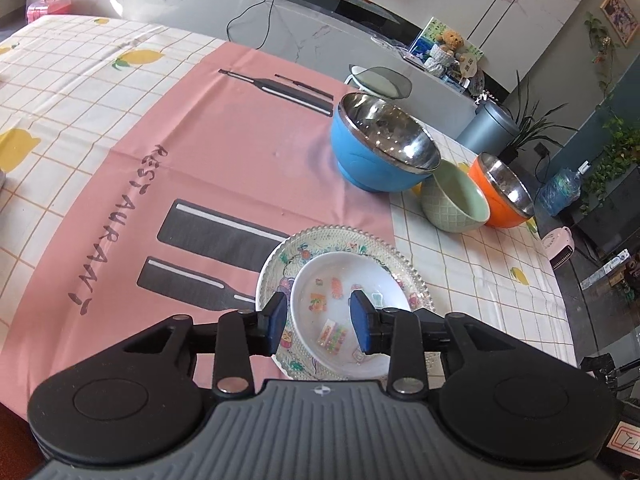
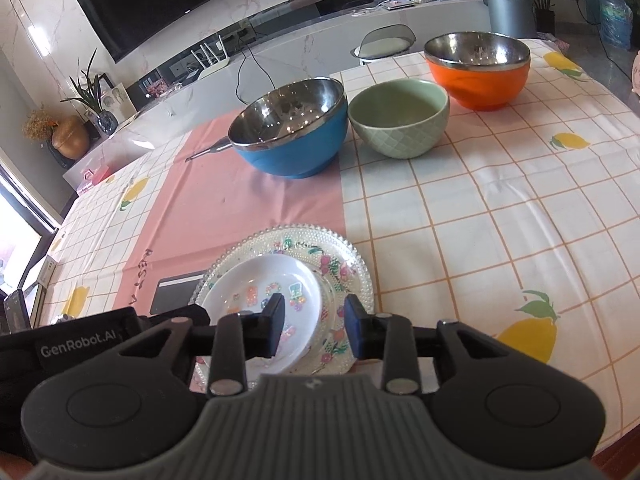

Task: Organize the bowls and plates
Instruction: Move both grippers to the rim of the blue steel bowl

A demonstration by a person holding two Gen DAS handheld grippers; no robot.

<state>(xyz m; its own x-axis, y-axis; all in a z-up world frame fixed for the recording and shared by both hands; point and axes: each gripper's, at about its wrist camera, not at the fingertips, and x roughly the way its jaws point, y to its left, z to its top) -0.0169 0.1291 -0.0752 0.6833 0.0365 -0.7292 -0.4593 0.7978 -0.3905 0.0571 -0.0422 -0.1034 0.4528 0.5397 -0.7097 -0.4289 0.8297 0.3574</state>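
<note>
left gripper [image 1: 319, 322]: released, jaws apart over white dish [image 1: 348, 316] | right gripper [image 2: 314, 326]: released, jaws straddling the dish's rim, no pad pressing | white dish: rests in beaded floral plate [image 1: 404, 264] directly below both | blue bowl [image 2: 290, 134], green bowl [image 2: 398, 120], orange bowl [image 2: 478, 70]: beyond, in a row

"RESTAURANT" on the pink cloth [image 1: 224, 168]; "GenRobot.AI" on the left hand-held gripper [image 2: 76, 350].

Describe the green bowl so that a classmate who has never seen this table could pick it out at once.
Start at the pink mat on the lemon-print tablecloth. Just past its far right corner stand three bowls in a row. The green bowl is the middle one, between the blue bowl and the orange bowl: ceramic, quilt-patterned, smallest, without their shiny steel lining.
</note>
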